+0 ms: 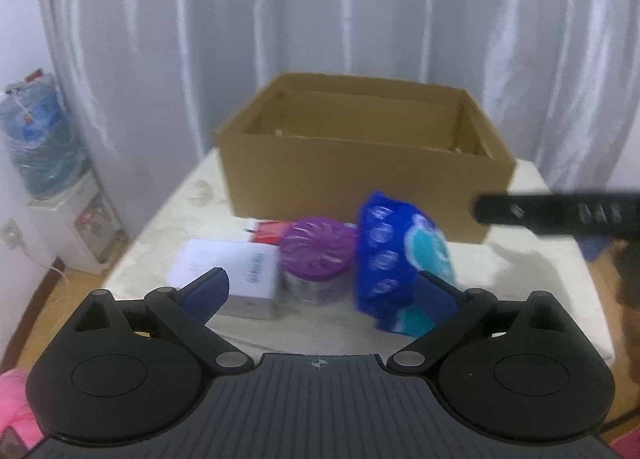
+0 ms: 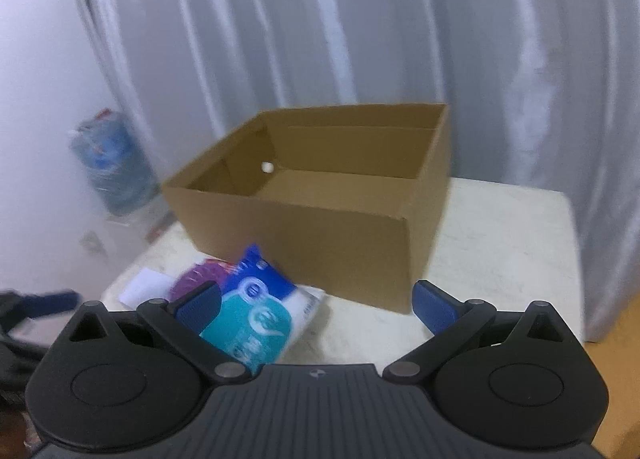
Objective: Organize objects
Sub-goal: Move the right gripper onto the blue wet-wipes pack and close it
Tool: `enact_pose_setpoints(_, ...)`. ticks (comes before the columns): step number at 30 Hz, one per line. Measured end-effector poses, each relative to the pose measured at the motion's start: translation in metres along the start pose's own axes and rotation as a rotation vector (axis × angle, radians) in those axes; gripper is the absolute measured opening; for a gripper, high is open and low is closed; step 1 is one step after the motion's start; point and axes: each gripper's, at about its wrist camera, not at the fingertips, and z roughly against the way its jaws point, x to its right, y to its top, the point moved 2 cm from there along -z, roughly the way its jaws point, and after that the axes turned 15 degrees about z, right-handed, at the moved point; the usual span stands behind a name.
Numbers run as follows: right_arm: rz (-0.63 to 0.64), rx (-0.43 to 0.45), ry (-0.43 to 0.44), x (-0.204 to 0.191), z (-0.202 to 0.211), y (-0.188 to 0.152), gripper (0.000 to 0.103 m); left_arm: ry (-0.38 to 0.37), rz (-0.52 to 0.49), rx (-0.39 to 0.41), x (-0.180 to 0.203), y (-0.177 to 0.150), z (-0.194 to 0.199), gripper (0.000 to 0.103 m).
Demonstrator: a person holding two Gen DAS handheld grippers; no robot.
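Left wrist view shows the left claw (image 1: 322, 291) with its fingers spread apart and holding nothing, hovering over a row of items on the pale surface (image 1: 520, 271): a white box (image 1: 236, 271), a purple-lidded jar (image 1: 316, 255), a small red-and-white pack (image 1: 266, 233) behind them, and a blue and teal packet (image 1: 394, 259) standing on edge. All sit just in front of the open cardboard box (image 1: 360, 163), whose visible interior looks empty, so the organizing seems barely begun, with every item left to go in. Right wrist view has the right claw (image 2: 318, 301) likewise spread wide and empty, nearer the box's right corner. Only this view looks down onto the box's bare floor; only the left one shows the white box and jar clearly.
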Motion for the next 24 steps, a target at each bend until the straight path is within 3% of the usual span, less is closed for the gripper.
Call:
enact_pose_setpoints(4, -0.003, -0.015, 0.119, 0.004, -0.021, 0.005, 0.100, -0.033, 0.005, -0.058, 0.012, -0.011, -0.012, 0.094)
enact_pose_setpoints(7, 0.016, -0.031, 0.203, 0.001, -0.038, 0.008, 0.094, -0.040, 0.005, -0.101, 0.017, -0.020, -0.021, 0.085)
enact_pose_setpoints(9, 0.034, -0.044, 0.236, -0.003, -0.048, 0.010, 0.084, -0.040, 0.016, -0.133, 0.018, -0.026, -0.028, 0.077)
enact_pose_setpoints(12, 0.065, -0.057, 0.252, -0.009, -0.061, 0.011, 0.076, -0.051, 0.048, -0.177, 0.018, -0.031, -0.035, 0.068)
enact_pose_setpoints(16, 0.084, -0.063, 0.266, -0.013, -0.072, 0.011, 0.073, -0.060, 0.073, -0.206, 0.014, -0.031, -0.040, 0.060)
enact_pose_setpoints(24, 0.068, -0.093, 0.277, -0.009, -0.095, 0.007, 0.073, -0.096, 0.086, -0.258, 0.014, -0.030, -0.053, 0.056)
